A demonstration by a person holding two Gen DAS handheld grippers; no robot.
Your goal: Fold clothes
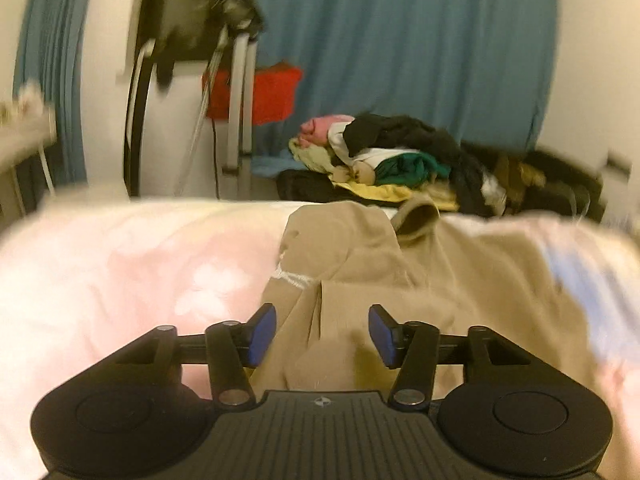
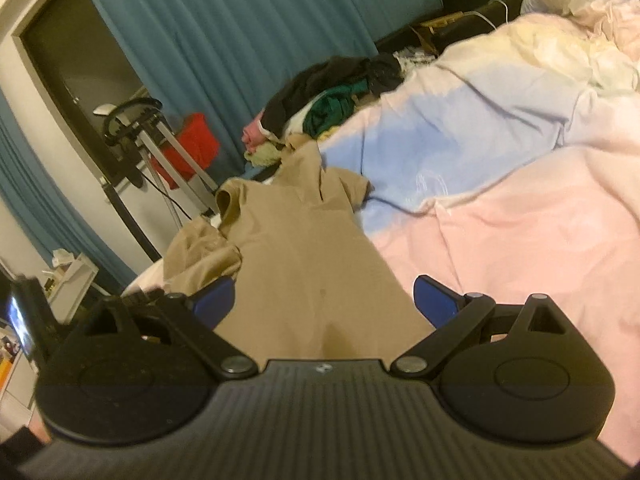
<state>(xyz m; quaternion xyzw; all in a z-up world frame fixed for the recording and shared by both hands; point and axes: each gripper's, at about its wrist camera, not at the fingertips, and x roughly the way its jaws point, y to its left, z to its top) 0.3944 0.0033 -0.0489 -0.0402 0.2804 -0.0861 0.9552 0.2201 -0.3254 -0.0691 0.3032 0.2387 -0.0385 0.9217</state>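
A tan garment (image 1: 360, 276) lies spread on the pink bedcover (image 1: 120, 272), with a short sleeve at its far end. My left gripper (image 1: 322, 330) is open just above the garment's near edge, its blue pads either side of the cloth. In the right wrist view the same tan garment (image 2: 304, 248) stretches away from me, sleeves at the far end and a bunched part at the left. My right gripper (image 2: 324, 302) is open wide over the garment's near end, holding nothing.
A pile of mixed clothes (image 1: 400, 160) sits beyond the bed's far edge; it also shows in the right wrist view (image 2: 320, 100). Blue curtains (image 1: 400, 40) hang behind. A metal stand (image 2: 160, 148) and a red box (image 2: 192, 148) stand at the left. The bedcover (image 2: 520, 220) fills the right.
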